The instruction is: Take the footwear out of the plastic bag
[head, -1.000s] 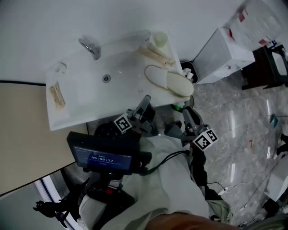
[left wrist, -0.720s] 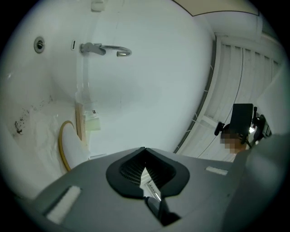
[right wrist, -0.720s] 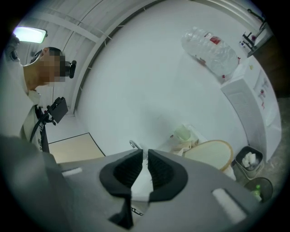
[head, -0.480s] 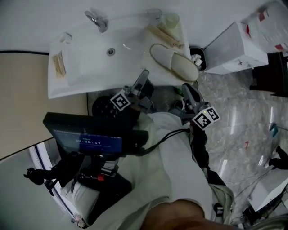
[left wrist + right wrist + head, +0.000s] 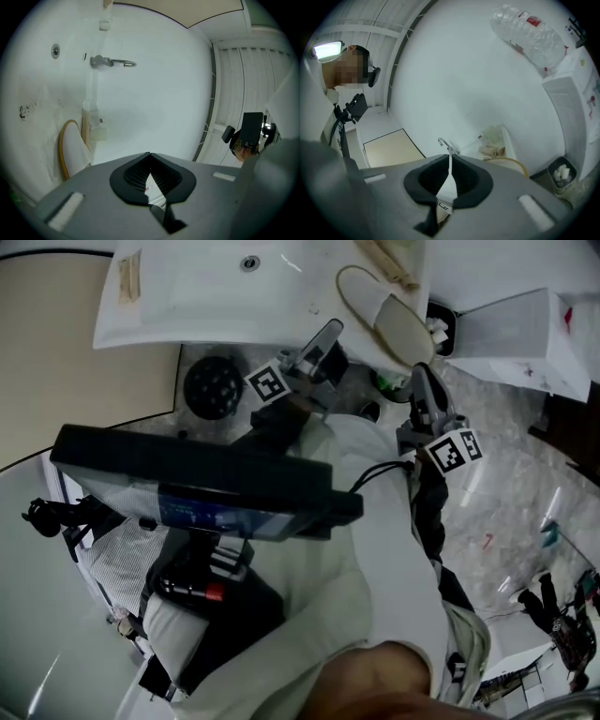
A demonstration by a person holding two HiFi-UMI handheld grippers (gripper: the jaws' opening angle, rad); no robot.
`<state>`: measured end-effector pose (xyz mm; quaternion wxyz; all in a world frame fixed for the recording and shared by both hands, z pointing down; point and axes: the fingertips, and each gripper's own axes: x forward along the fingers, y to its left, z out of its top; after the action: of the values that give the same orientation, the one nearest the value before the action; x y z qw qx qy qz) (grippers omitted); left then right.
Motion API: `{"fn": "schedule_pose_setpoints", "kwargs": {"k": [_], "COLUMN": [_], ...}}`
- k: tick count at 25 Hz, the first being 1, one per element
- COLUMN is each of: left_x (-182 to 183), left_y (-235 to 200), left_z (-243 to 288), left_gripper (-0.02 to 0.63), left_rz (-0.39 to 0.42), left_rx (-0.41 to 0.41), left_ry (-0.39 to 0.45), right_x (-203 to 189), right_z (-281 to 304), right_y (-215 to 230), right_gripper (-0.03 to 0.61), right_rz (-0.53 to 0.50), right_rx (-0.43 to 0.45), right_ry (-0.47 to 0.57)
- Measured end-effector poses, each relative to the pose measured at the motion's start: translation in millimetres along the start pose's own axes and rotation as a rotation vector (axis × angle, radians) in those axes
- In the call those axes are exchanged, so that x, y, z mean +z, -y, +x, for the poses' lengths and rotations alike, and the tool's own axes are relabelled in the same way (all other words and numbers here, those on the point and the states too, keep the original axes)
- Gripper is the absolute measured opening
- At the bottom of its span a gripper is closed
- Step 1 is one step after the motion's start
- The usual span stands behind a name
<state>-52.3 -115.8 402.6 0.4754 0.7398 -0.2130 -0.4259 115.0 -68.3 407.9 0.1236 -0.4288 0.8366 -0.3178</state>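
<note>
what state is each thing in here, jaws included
left gripper: jaws shut
right gripper: jaws have just been closing, now seem to pinch a thin white sheet
slipper: out of any bag, lying sole down on the sink counter
tap: off, no water running
bin: open, white waste inside

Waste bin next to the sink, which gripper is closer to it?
Right. The right gripper, jaws just closed on a thin white film, is just below the waste bin in the head view. The left gripper is farther left, beyond the slipper.
</note>
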Motion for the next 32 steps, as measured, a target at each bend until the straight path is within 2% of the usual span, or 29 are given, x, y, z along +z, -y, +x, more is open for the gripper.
{"fn": "schedule_pose_setpoints", "kwargs": {"k": [7,19,32], "left_x": [-7.7,13.6,21.9], "left_y": [-6.4,-6.5,-6.6], "left_z": [5.1,-13.1,-24.7], "left_gripper": [0.002,0.002,0.002], "left_rz": [0.018,0.035,-0.015], "left_rx": [0.022,0.051,0.045], "left_ry": [0.035,0.082,0.026], "right_x": [8.1,-3.6,-23.7], "right_z": [3.3,24.4,19.8], "right_y": [14.8,8.6,-7.5], "right_gripper": [0.003,0.002,0.002], "right_rz": [0.005,0.003,0.010], "right_rx": [0.016,0.047,-0.012], "right_ry": [-0.033,-0.067,-0.030]}}
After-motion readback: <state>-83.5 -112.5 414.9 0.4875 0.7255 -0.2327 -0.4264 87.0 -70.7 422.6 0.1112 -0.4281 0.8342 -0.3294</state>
